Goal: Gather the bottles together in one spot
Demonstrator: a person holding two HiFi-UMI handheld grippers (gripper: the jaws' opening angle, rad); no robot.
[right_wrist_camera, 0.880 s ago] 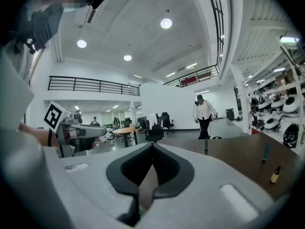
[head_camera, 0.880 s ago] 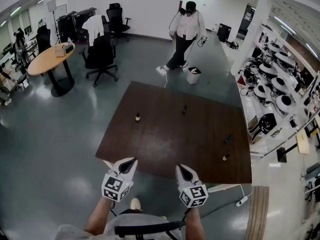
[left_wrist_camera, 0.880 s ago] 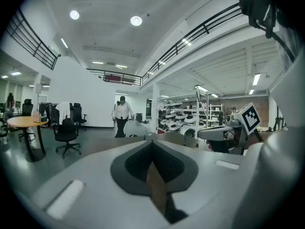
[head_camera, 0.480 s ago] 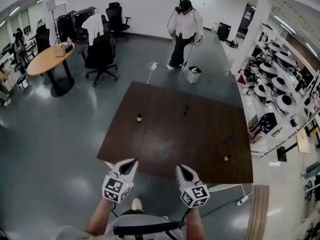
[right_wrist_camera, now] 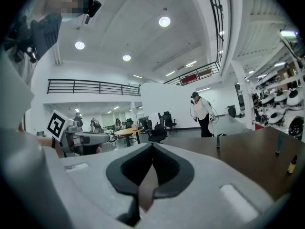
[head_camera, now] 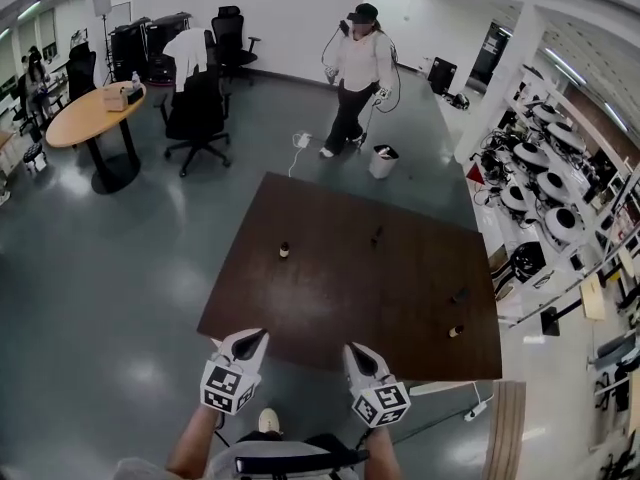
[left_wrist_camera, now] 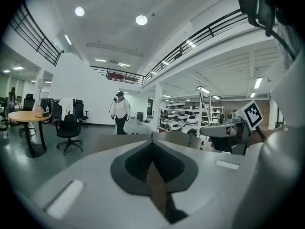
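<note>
Several small bottles stand scattered and apart on the dark brown table (head_camera: 330, 298): one with a light cap (head_camera: 284, 250) at the left, a dark one (head_camera: 376, 236) at the back middle, a dark one (head_camera: 459, 294) and a light-capped one (head_camera: 455, 331) at the right. Both grippers hover short of the table's near edge and hold nothing. My left gripper (head_camera: 250, 340) is shut, its tips meeting (left_wrist_camera: 152, 136). My right gripper (head_camera: 357, 352) is shut too (right_wrist_camera: 152, 144). The right gripper view shows three bottles (right_wrist_camera: 218, 141) (right_wrist_camera: 279, 144) (right_wrist_camera: 291, 165) ahead on the table.
A person (head_camera: 352, 78) stands on the floor beyond the table, beside a white bin (head_camera: 383, 161). Office chairs (head_camera: 200, 108) and a round wooden table (head_camera: 90, 118) are at the back left. Shelves of equipment (head_camera: 540, 188) line the right side.
The head view has shifted, so the table and bottles sit lower in the frame. The person at the back has walked left. Both grippers stay shut at the near edge.
</note>
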